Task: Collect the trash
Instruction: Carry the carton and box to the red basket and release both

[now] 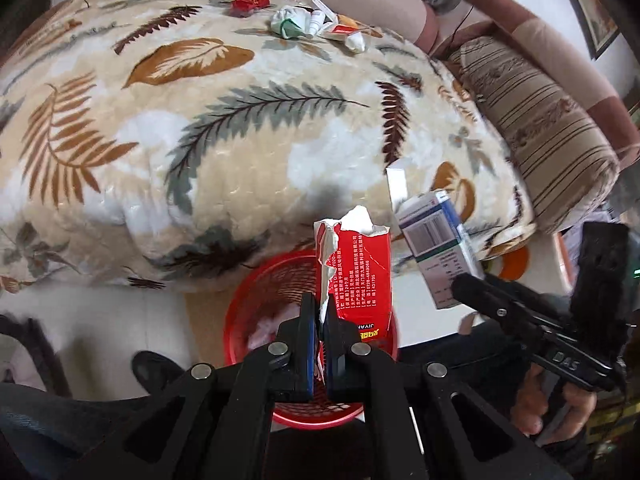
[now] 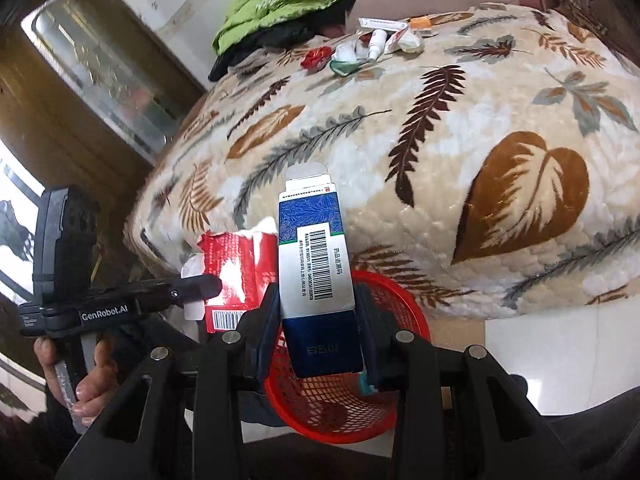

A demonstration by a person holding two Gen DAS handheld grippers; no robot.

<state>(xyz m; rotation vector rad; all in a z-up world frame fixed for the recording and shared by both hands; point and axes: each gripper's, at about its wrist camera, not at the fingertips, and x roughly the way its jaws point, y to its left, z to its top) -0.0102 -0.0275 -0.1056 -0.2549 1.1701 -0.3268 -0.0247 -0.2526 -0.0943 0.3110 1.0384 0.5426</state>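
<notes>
Left wrist view looks down over the left claw (image 1: 319, 312), whose jaws are pinched together on a torn red cardboard box with a ragged white paper edge (image 1: 362, 276). Under it, at the lower centre of the frame, sits a round red plastic mesh basket (image 1: 248, 300). At the right of the frame, the right claw (image 1: 466, 286) holds a blue and white medicine carton with a barcode label (image 1: 434, 248), a hand (image 1: 556, 404) gripping its handle, which is marked "DAS".

Right wrist view shows the right claw (image 2: 318, 320) clamped on either side of that carton (image 2: 316, 264), its top flap open, held above the red basket (image 2: 396, 300). At the left of the frame the left claw (image 2: 210, 284) carries the red box (image 2: 236, 268); its body reads "GenRobot.AI". Chinese print covers both boxes, too small to read with confidence; the red box shows "JIYAN" upside down.

Judging by the scene, the task is partly done: two pieces are lifted and poised over the basket but not yet dropped in. A pale lump may already lie inside; what it is cannot be told. More trash is left on the leaf-patterned beige blanket (image 1: 180, 140) covering the bed: a crumpled red wrapper (image 1: 248, 3), white wads and small tubes and cartons in a pile (image 1: 320, 24) at the upper centre of the frame.
</notes>
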